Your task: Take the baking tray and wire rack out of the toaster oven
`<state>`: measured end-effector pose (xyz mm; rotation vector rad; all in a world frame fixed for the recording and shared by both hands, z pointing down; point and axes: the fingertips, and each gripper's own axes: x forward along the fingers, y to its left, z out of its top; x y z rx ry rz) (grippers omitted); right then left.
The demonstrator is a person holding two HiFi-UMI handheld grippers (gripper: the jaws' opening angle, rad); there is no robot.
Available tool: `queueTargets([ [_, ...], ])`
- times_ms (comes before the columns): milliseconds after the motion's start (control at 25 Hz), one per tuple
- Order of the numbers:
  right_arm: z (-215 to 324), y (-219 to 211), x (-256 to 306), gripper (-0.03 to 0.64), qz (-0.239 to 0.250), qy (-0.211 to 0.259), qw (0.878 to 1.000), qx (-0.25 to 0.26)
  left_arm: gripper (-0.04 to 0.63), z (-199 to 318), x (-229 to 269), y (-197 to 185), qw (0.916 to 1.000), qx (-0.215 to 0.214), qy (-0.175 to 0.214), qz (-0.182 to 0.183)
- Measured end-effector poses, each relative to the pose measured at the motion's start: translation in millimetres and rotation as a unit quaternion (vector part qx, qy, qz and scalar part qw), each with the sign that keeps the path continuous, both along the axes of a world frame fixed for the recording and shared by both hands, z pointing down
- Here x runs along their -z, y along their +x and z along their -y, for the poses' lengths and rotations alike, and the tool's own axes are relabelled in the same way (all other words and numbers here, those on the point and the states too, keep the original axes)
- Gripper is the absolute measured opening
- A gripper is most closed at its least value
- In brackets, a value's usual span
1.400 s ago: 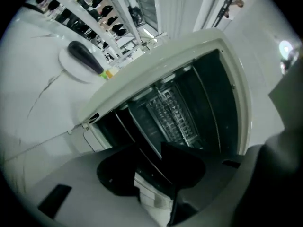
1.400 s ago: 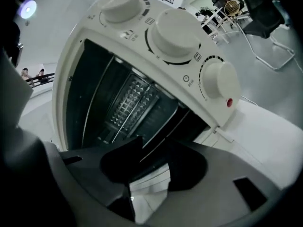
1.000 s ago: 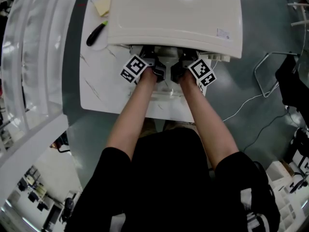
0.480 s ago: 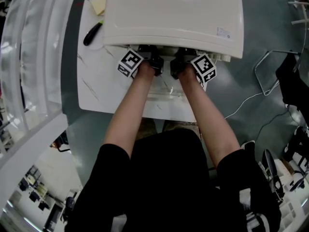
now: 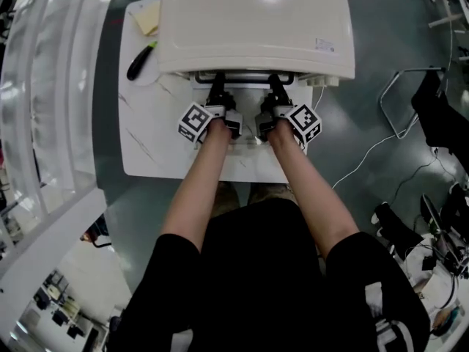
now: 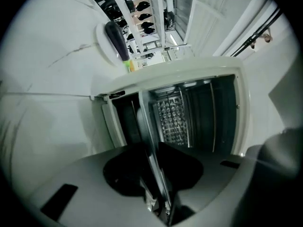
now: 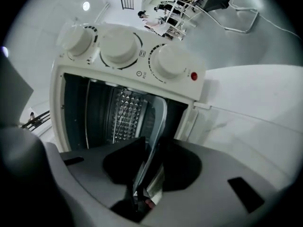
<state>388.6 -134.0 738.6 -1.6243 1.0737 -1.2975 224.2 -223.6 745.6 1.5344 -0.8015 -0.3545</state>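
The person stands at the white marble-patterned table (image 5: 150, 134) with both forearms stretched out. The left gripper (image 5: 218, 81) and the right gripper (image 5: 272, 81) reach side by side into the mouth of the cream-coloured boxy toaster oven (image 5: 256, 20), close together but not touching. Between the jaws of each sits the front rim of the thin dark-grey metal baking tray (image 7: 160, 111). Both pairs of jaws have just been closing, and their pads are pinched onto that rim, the left pair on its left part and the right pair on its right part. The rest of the tray runs ahead of the fingertips into the dark cavity. Further in, past the jaws, a shiny diamond-embossed metal panel (image 7: 122, 109) lines the inside. I can't say for sure whether any of the thin bars in there is the wire rack. Off the right gripper's outer side, on the oven's front, sit three round cream knobs (image 7: 118, 45) and a small red lamp (image 7: 193, 76). Well out to the left of the left gripper, on the table beside the oven, lies a black tool with a green tip (image 5: 141, 54), and beyond it a pale yellow note pad (image 5: 149, 17)
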Motion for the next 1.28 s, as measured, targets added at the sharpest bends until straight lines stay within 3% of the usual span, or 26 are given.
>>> queueTargets([
  [840, -161, -92, 31, 0.107, 0.031, -0.003, 0.998, -0.049, 0.104, -150, 32, -88, 0.9984, -0.047, -0.025, -0.019],
  [1200, -203, -130, 52, 0.107, 0.017, 0.002, 0.999, -0.039, 0.104, -192, 50, -123, 0.9955, -0.085, -0.005, -0.041],
  [1280, -205, -140, 58, 0.106, 0.011, 0.002, 0.999, -0.033, 0.106, -193, 54, -133, 0.9948, -0.097, 0.002, -0.032],
])
